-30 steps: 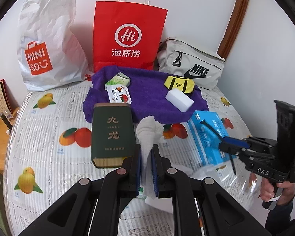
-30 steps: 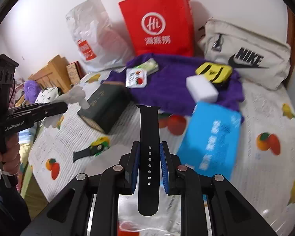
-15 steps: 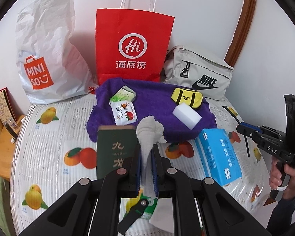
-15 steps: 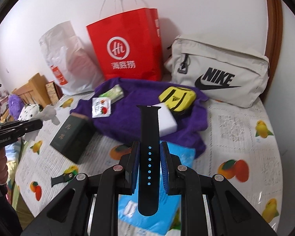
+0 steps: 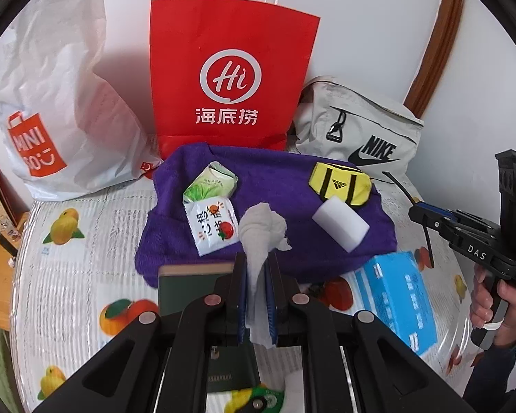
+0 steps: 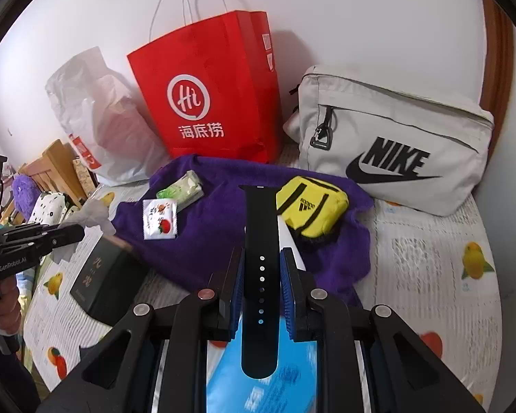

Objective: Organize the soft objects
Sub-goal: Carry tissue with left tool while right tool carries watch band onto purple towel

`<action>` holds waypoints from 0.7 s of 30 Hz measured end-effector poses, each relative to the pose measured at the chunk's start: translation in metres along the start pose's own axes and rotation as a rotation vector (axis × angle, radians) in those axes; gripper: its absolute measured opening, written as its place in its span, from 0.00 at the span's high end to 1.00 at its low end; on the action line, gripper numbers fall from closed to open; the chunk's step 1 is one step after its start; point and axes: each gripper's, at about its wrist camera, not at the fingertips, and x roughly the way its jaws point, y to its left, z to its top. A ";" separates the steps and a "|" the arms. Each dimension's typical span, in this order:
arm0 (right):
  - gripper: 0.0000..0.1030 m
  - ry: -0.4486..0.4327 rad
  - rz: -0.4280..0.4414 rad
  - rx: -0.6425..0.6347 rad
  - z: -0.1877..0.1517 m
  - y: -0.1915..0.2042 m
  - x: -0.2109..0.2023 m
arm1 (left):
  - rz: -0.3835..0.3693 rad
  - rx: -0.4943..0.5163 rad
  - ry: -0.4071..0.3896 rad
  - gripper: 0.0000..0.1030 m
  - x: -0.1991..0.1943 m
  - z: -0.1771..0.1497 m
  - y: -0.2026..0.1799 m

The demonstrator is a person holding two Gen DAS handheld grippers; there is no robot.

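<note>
Both your grippers have advanced toward the purple towel (image 5: 292,206). Your left gripper (image 5: 258,275) pinches the crumpled tissue (image 5: 263,227); your right gripper (image 6: 261,275) clamps the black watch strap (image 6: 259,227). Release too early and the tissue could drift off the towel. The strap hides most of the white sponge (image 5: 340,222), and the blue box (image 6: 268,378) is blurred.

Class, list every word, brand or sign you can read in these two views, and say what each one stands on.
"Hi 海底捞": red paper bag
"MINISO": white plastic bag
"NIKE": grey pouch
"adidas" logo: yellow pouch
"DAS": right gripper
"GenRobot.AI": left gripper
Snack sachet, green box, blue pack: unreadable.
</note>
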 end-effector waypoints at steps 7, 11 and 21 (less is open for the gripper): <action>0.80 0.038 0.026 -0.012 0.019 0.004 0.040 | -0.001 -0.022 0.022 0.90 0.031 0.018 0.010; 0.80 0.069 0.027 -0.014 0.023 0.004 0.063 | -0.006 -0.037 0.038 0.90 0.047 0.028 0.014; 0.80 0.114 -0.025 -0.017 0.027 -0.012 0.088 | -0.011 -0.036 0.057 0.90 0.072 0.045 0.015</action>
